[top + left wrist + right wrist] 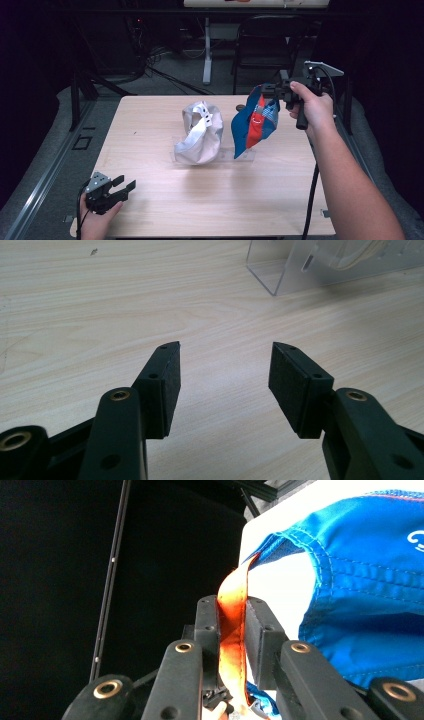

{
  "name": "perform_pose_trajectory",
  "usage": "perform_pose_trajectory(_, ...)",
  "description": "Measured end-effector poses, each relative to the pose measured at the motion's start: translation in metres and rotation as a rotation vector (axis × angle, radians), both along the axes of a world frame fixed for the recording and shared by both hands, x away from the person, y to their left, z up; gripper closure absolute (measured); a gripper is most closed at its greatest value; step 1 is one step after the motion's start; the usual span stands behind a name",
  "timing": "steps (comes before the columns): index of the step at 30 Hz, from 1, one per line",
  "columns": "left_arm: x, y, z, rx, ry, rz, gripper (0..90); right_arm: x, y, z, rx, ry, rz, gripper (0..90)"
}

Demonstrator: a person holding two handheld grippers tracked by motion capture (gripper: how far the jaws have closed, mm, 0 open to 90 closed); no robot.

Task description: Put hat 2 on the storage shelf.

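No words, numbers or brand names can be read anywhere. The blue cap [360, 595] has a small bit of white stitching at the right edge of the right gripper view, but it is cut off and too little shows to read. In the high view the same cap, up above the far right part of the table [165, 205], shows a small white mark on its red part, too tiny and blurry to make out. The white cap [200, 135] near the middle of the table has no writing that shows.
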State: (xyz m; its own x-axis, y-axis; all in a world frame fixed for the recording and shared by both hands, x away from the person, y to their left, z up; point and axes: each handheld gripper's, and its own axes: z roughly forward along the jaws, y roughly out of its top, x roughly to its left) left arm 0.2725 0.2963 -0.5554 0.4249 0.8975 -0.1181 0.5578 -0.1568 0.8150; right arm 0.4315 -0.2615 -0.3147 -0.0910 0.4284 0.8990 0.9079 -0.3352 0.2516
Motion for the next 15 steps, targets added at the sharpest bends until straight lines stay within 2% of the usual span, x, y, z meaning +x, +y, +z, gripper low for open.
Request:
perform_pose_trajectory(9,0.0,0.0,0.0,0.002,0.0,0.0,47.0,0.007,0.008,-0.007,-0.015,0.012,-0.014,77.8)
perform_pose_trajectory(10,0.0,0.0,0.001,0.003,-0.001,0.0,47.0,0.007,0.011,-0.01,-0.025,0.018,0.005,77.8)
perform_pose_trajectory(15,0.0,0.0,0.001,0.003,-0.001,0.0,47.0,0.007,0.017,-0.014,-0.031,0.02,0.018,77.7)
